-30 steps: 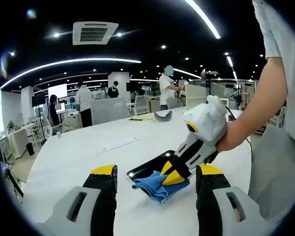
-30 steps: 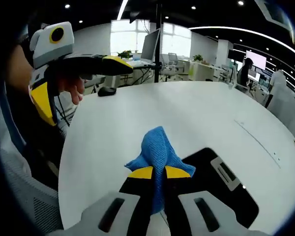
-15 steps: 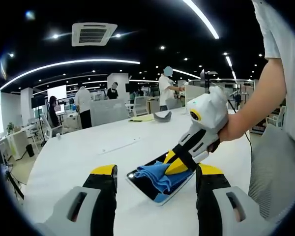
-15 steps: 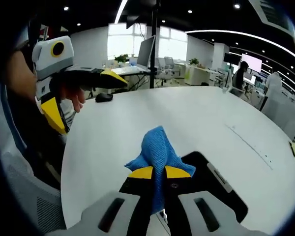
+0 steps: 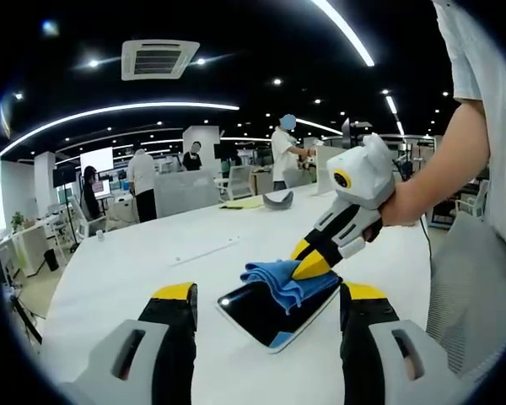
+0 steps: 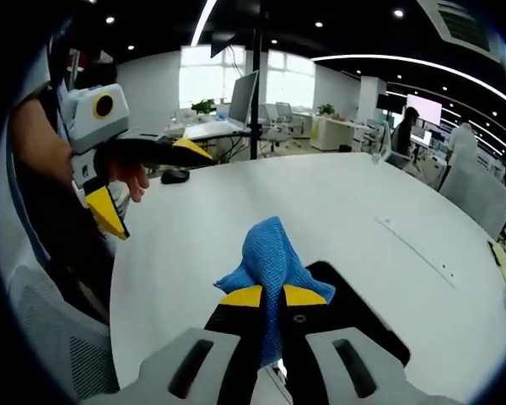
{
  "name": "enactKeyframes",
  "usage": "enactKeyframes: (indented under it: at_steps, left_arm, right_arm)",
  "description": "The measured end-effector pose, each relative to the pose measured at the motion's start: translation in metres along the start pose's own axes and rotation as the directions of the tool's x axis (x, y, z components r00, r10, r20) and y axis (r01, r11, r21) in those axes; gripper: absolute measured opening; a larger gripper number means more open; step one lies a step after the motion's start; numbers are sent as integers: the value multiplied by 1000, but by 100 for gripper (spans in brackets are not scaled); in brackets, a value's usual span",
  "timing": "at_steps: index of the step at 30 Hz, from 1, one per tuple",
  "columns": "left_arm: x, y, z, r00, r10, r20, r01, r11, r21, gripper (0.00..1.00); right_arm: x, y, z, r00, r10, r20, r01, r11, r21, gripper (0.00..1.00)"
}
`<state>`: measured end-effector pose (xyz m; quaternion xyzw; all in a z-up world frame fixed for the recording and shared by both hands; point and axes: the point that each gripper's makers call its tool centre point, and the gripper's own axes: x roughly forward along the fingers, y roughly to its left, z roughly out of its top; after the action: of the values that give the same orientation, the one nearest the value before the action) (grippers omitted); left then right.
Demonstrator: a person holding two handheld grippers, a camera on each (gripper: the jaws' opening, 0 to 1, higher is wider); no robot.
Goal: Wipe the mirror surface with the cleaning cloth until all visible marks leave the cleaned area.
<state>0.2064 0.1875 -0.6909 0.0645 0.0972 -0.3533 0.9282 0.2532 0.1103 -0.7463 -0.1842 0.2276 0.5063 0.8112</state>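
Here the right gripper (image 6: 272, 295) has its yellow-tipped jaws clamped tight on the blue cloth (image 6: 268, 257), which bunches up above them in the right gripper view. In the left gripper view the same gripper (image 5: 314, 266) reaches in from the right, held by a hand (image 5: 386, 211), and presses the cloth (image 5: 287, 281) onto the far end of the mirror (image 5: 261, 312). The mirror is a dark slab lying flat on the white table (image 5: 135, 270), near the edge closest to the person. The left gripper (image 5: 268, 295) hovers with its jaws spread wide, one on each side of the mirror, touching nothing. In the right gripper view it (image 6: 148, 181) hangs above the table's left edge, with a chair (image 6: 59, 337) below.
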Motion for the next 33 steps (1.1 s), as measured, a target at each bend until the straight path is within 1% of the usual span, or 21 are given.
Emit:
enactKeyframes:
  at_steps: [2, 7, 14, 20, 27, 33]
  left_arm:
    - [0, 1, 0, 1000, 1, 0, -1, 1000, 0, 69]
    - [1, 1, 1, 1000, 1, 3, -1, 1000, 3, 69]
    - [3, 3, 3, 1000, 5, 5, -5, 1000, 0, 69]
    - [4, 0, 3, 1000, -4, 4, 4, 1000, 5, 69]
    - [4, 0, 4, 1000, -6, 2, 6, 1000, 9, 69]
    - [4, 0, 6, 1000, -6, 4, 6, 1000, 11, 68]
  right_arm:
    - [-4, -2, 0, 1000, -5, 4, 4, 1000, 9, 2]
    - [-18, -8, -2, 1000, -21, 2, 21, 1000, 0, 2]
    - [-34, -18, -13, 999, -52, -7, 52, 999, 14, 2]
    - [-48, -23, -21, 997, -77, -11, 78, 996, 32, 2]
    - [-63, -31, -23, 994, -109, -9, 110, 993, 47, 2]
    - [-77, -38, -31, 991, -134, -17, 135, 989, 55, 2]
